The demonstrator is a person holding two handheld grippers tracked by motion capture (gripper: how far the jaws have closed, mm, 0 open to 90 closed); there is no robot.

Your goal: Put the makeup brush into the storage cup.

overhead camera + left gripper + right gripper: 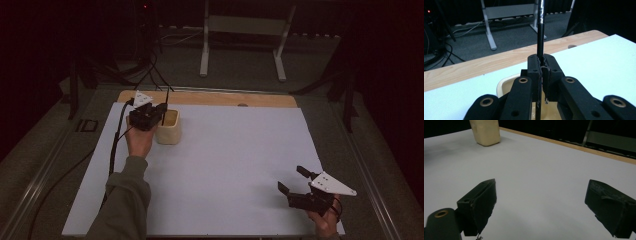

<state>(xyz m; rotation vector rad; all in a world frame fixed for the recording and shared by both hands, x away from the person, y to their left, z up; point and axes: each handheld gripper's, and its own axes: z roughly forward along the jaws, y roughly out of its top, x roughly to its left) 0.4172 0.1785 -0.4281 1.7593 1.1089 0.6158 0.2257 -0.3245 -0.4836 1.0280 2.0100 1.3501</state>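
Note:
A cream cup stands at the far left of the white mat. Just above its rim, my left gripper is shut on a thin black rod that stands upright. In the left gripper view the rod rises from between the closed jaws of the left gripper, silver at its top, with the cup right beneath. My right gripper rests open near the mat's front right corner. In the right gripper view nothing lies between the spread jaws of the right gripper, and the cup stands far off.
The mat lies on a wooden table whose bare edge runs along the back. A white metal stand is on the floor behind, and dark cables trail at the back left.

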